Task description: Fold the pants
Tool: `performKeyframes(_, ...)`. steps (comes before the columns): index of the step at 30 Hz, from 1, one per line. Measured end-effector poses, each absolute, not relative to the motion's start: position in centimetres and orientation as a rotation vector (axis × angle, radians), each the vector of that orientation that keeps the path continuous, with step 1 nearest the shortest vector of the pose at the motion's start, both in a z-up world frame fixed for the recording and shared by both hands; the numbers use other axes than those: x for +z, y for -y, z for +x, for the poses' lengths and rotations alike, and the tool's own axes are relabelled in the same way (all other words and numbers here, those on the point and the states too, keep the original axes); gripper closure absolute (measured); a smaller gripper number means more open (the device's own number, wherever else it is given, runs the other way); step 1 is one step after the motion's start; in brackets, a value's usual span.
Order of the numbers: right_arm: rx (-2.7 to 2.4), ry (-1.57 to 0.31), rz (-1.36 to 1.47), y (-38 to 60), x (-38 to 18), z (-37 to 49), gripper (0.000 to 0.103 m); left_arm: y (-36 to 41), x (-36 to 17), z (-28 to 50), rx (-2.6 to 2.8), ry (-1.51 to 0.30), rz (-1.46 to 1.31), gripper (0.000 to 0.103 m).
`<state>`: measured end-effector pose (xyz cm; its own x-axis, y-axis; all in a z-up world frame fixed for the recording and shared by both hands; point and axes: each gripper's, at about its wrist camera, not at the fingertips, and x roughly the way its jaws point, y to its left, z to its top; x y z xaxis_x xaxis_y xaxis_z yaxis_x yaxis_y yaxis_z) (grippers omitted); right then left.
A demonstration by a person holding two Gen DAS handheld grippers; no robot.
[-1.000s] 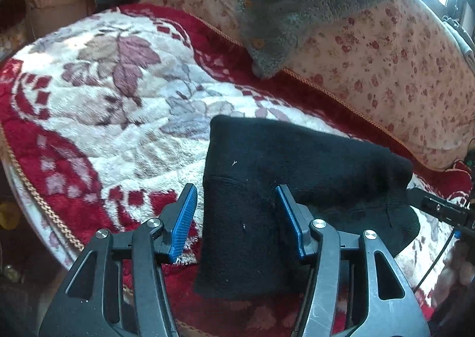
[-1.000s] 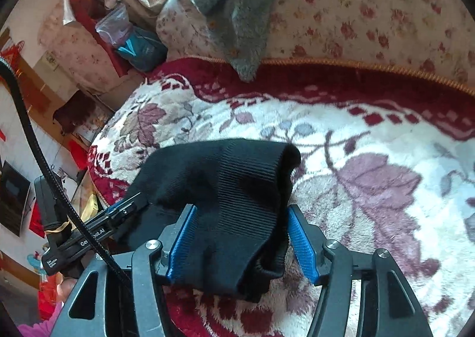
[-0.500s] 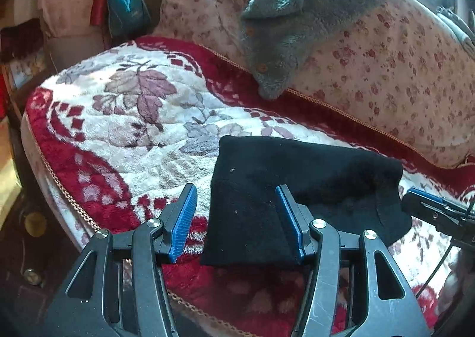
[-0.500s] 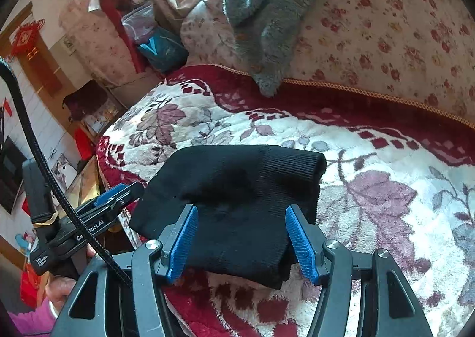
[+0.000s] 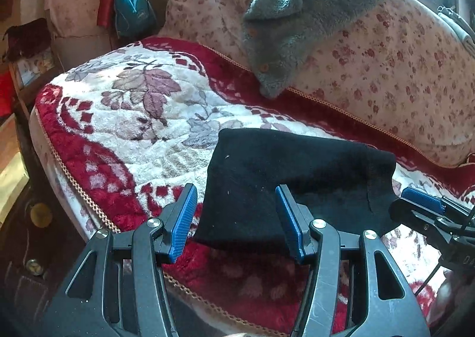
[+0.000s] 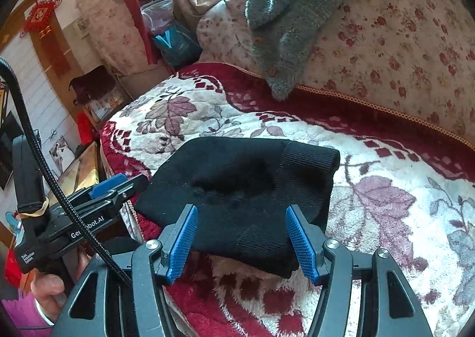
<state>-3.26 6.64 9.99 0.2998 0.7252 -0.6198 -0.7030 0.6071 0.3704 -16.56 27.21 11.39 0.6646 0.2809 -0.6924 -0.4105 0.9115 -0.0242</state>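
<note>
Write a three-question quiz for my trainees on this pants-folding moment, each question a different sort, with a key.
1. True or false: the left gripper is clamped on the black pants.
2. Multiple choice: where does the grey fleece garment lie? A) on the seat blanket beside the pants B) draped over the floral sofa back C) on the floor
3. Fill in: the folded pants lie on the red-and-white ____ blanket.

Key: 1 false, both it and the right gripper stand open with the pants lying free; 2 B; 3 floral.
</note>
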Motion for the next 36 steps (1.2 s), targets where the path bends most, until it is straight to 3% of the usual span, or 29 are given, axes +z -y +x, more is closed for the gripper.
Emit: performKeyframes(36,0.973,-0.867,-0.013,-8.2,9.2,-4.4,0.042,-26.7,11.0,-17.3,0.421,-0.751,-0.18,0.049)
